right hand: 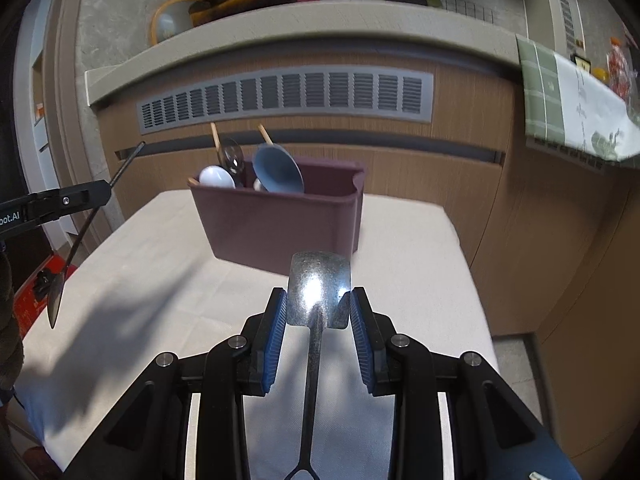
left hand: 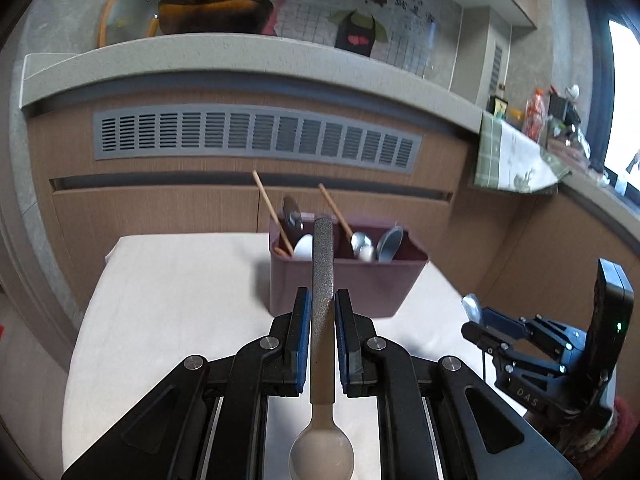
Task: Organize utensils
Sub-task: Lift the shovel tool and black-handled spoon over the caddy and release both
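Ahead of both grippers, a maroon utensil caddy (left hand: 348,280) stands on the cloth-covered bench (left hand: 168,300), its compartments holding wooden chopsticks (left hand: 272,212), a white spoon (left hand: 304,246), metal spoons (left hand: 362,244) and a blue spoon (right hand: 278,174). The left gripper (left hand: 322,320) is clamped narrow on a speckled-handled spoon (left hand: 322,264), bowl toward the camera, while the right gripper (right hand: 319,312) grips a metal spoon (right hand: 318,288) by the sides of its bowl. Only the right wrist view shows the caddy's notched end wall and the left gripper's spoon edge-on.
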Available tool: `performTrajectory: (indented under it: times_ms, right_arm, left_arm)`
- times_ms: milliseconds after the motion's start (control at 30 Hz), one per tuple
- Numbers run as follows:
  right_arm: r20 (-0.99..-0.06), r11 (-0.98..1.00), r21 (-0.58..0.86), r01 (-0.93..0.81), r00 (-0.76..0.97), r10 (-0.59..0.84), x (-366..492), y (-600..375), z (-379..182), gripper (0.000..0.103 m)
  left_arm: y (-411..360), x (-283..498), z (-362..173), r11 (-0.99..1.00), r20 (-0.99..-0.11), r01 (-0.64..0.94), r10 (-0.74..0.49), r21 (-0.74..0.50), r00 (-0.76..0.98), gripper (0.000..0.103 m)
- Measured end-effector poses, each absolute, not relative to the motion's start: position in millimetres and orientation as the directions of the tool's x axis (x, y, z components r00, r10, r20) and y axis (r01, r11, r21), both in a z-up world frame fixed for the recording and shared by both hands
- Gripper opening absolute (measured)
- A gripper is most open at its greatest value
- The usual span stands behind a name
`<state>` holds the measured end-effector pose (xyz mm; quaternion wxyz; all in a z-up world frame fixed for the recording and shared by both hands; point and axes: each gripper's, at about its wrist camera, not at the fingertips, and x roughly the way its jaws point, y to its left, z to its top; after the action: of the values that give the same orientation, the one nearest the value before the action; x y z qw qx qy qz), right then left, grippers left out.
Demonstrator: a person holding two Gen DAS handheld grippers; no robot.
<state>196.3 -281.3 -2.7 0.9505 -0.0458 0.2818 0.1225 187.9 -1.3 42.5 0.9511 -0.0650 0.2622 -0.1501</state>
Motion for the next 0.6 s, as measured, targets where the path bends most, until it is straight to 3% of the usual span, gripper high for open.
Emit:
performTrajectory:
  times_ms: [133, 300, 400, 600]
  right_arm:
    - [-0.507, 0.964, -0.032, -0.264, 0.835, 0.212, 190.9, -277.1, 14.7, 0.029]
    - [-0.335, 0.962, -0.067, -0.263, 0.914, 0.227, 194.4, -279.3, 81.8, 0.029]
    - [-0.169, 0.964, -0.073, -0.254, 0.956, 0.239, 202.7, -283.3, 140.6, 0.029]
    - [-0.097, 0.962, -0.018, -0.273, 0.958, 0.27, 249.7, -285.8, 160.7, 0.029]
  left_arm:
    - [0.1, 191.4, 72.7, 0.933, -0.37, 0.25, -0.335, -0.259, 0.866, 0.012]
    - [0.2, 205.3, 147.0, 0.917, -0.032, 0.258, -0.28, -0.304, 0.959, 0.012]
    - [-5.2, 232.6, 155.5, 0.903, 0.02, 0.263, -0.273, -0.339, 0.962, 0.012]
    - [-12.7, 287.7, 115.0, 0.9, 0.009, 0.211, -0.225, -0.38, 0.974, 0.012]
